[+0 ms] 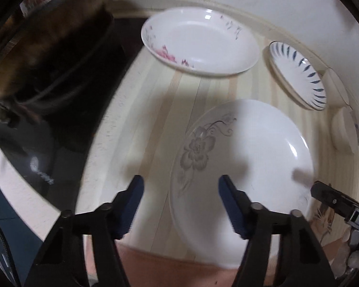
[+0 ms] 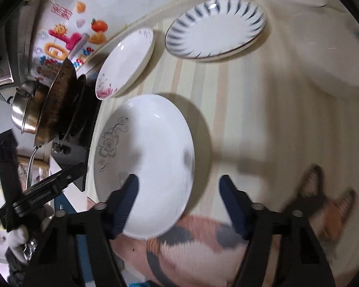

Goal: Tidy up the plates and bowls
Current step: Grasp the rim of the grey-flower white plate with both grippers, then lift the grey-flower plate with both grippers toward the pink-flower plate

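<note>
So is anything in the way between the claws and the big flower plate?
Nothing visible. The left claw straddles the left rim of the grey-flower plate and the right claw straddles its right rim, both open.

Both fisheye wrist cameras look steeply down along their own fingers at a pale striped wooden countertop (image 1: 155,110), fairly near. The left view sits left of the white plate with a grey flower (image 1: 246,167), the right view (image 2: 153,157) right of it. Both share that plate, a pink-flowered plate (image 1: 198,43) (image 2: 124,64) and a blue-dashed plate (image 1: 299,74) (image 2: 215,28).
</note>
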Tool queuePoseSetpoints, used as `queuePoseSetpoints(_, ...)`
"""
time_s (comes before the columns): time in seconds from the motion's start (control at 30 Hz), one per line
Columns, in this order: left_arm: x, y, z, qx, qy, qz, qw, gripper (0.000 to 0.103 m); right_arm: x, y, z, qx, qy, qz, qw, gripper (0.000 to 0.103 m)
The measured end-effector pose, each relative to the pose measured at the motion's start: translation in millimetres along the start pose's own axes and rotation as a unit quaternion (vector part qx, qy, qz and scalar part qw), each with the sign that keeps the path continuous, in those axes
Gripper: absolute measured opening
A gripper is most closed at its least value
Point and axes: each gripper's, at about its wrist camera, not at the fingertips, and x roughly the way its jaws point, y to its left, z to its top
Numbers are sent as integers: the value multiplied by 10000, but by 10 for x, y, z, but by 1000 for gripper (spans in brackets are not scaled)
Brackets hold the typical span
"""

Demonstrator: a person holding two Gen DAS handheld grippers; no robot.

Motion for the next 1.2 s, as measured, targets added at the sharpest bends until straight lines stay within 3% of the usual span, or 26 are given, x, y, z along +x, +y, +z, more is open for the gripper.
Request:
queuePoseSetpoints(0.07, 93, 3, 27, -25, 85, -138, 9999, 46, 164, -17, 85, -30, 78, 117, 9999, 50)
queuePoseSetpoints(0.1, 125, 12, 41, -18, 108, -189, 9998, 46, 213, 4, 111, -56, 96, 143, 9998, 37)
queuePoseSetpoints(0.23, 180, -58, 62, 40, 88, -305, 9995, 43, 350, 39, 181, -92, 112, 100, 9998, 26)
queuePoseSetpoints(0.5, 75, -143, -4, 49, -31, -284, 9996, 43, 334, -11, 148, -49, 156, 89, 9998, 25)
queuePoseSetpoints(0.77, -146, -327, -80, 154, -136, -452, 9988, 43, 22, -216, 16, 206, 90, 84, 9997, 25)
queuePoseSetpoints(1.2, -248, -1149, -286, 714, -106, -821, 9940, 43, -797, -782, -394, 579, -251, -222, 9978, 25)
